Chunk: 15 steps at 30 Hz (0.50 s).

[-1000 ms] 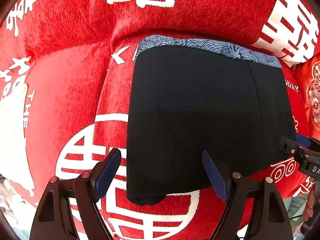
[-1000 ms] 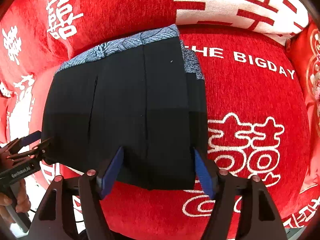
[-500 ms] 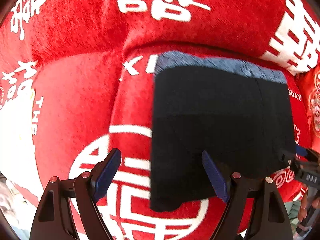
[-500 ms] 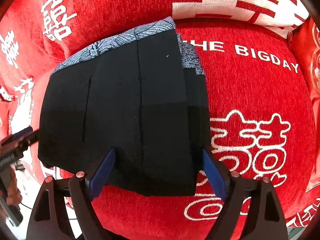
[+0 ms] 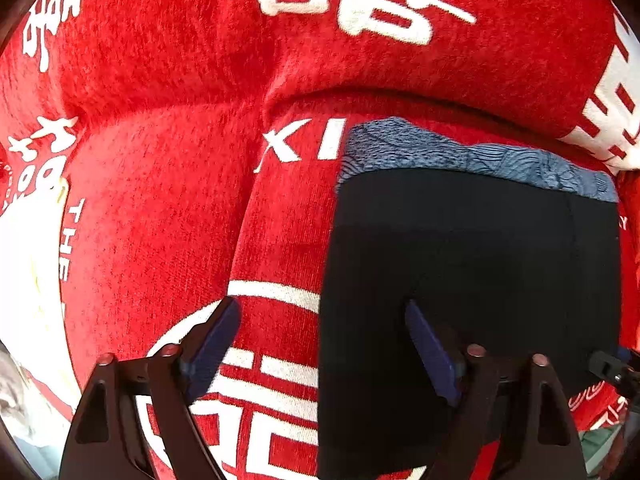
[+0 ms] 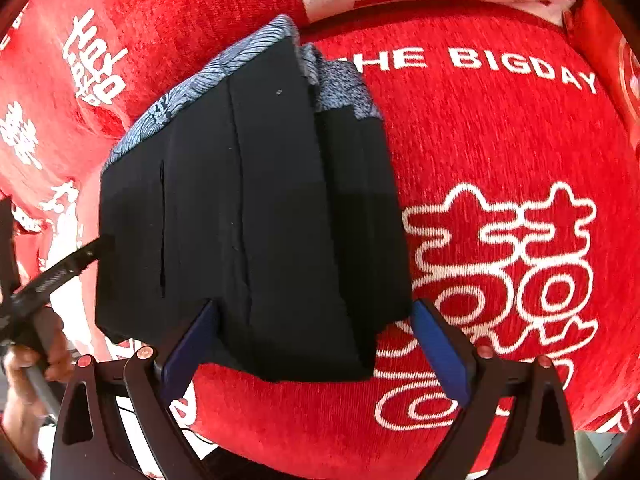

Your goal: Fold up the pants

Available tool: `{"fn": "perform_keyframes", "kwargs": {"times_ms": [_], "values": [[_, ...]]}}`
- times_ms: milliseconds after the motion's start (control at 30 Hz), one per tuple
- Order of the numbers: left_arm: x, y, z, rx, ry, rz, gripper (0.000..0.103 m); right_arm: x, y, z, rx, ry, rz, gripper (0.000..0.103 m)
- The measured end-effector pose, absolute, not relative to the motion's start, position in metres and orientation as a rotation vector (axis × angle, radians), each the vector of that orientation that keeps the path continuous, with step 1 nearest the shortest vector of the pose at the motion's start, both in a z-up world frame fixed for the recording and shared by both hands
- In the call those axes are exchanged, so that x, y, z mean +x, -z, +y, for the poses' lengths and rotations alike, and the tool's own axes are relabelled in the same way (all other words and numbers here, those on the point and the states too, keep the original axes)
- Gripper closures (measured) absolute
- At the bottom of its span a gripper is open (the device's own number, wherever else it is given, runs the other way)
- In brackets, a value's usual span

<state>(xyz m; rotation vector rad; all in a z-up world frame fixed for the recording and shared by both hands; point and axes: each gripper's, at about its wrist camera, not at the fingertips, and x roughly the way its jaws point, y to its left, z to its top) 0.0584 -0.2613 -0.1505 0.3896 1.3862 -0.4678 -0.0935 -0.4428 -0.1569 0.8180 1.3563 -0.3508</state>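
Observation:
The black pants [image 5: 480,272] lie folded in a flat block on a red sofa seat, their blue patterned waistband [image 5: 472,158] at the far edge. They also show in the right wrist view [image 6: 248,220]. My left gripper [image 5: 320,344] is open and empty over the pants' near left corner. My right gripper [image 6: 312,344] is open and empty, its fingers either side of the pants' near edge. The left gripper's tip [image 6: 76,260] shows at the pants' left side in the right wrist view.
The red sofa cover [image 6: 500,152] has white lettering and symbols. The back cushion [image 5: 320,40] rises behind the pants. The seat's front edge [image 6: 320,432] is just below the right gripper. The right gripper's tip [image 5: 612,368] shows at the far right.
The left gripper has moved left, so the pants now sit to the right in its view. The right gripper has moved closer to the pants' near edge. Both stay open.

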Motion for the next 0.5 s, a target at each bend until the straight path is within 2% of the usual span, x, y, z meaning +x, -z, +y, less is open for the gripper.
{"fn": "perform_keyframes", "kwargs": {"times_ms": [33, 500], "values": [[0.059, 0.151, -0.261, 0.396, 0.456, 1.379, 0.005, -0.098, 0.156, -0.445, 0.826, 0.350, 1.355, 0.006], [0.060, 0.149, -0.263, 0.424, 0.444, 1.396, 0.005, -0.141, 0.136, -0.499, 0.890, 0.295, 1.280, 0.006]]}}
